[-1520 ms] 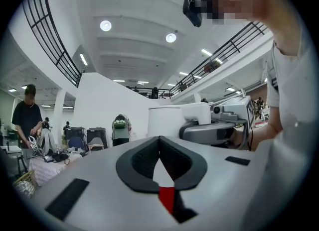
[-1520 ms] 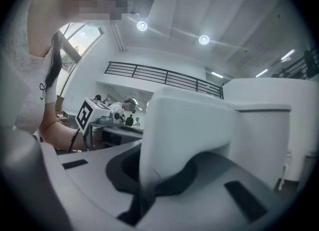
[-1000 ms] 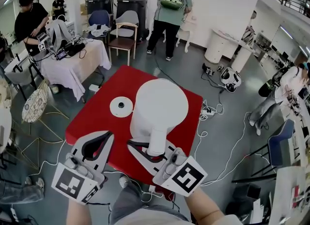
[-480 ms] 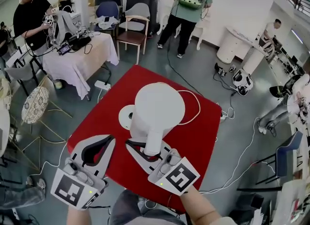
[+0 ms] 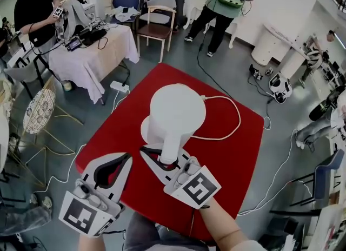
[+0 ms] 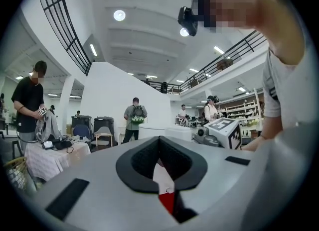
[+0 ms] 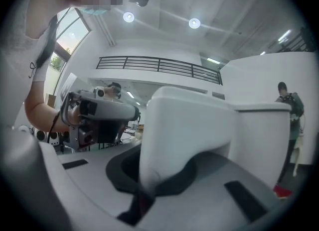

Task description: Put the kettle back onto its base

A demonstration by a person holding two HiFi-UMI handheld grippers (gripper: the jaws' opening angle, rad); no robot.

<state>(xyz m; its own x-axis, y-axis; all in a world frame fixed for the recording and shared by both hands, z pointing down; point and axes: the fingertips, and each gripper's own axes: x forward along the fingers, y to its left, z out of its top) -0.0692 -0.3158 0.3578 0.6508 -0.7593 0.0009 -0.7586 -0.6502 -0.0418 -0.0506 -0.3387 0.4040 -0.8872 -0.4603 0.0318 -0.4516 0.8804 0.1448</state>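
Note:
A white kettle [image 5: 177, 113] hangs over the red table [image 5: 227, 152], with my right gripper [image 5: 157, 158] shut on its handle [image 5: 170, 148]. The handle [image 7: 179, 135] fills that gripper's own view, with the kettle body [image 7: 264, 140] behind it. The round white base [image 5: 144, 130] shows only as a crescent at the kettle's left; the kettle covers the remainder. Whether the kettle touches the base I cannot tell. The base's white cord [image 5: 224, 132] loops to the right. My left gripper [image 5: 125, 159] hovers beside the kettle, shut on nothing, its pads [image 6: 174, 168] meeting at the tips.
Beyond the table stand several people, a cloth-covered table with gear [image 5: 92, 50] and a wooden chair [image 5: 157, 25]. A wicker chair [image 5: 40, 112] is at the left. Cables [image 5: 270, 179] trail over the floor at the right.
The kettle has come over the base, which earlier lay fully in view to its left. Both grippers have moved together with it and sunk lower.

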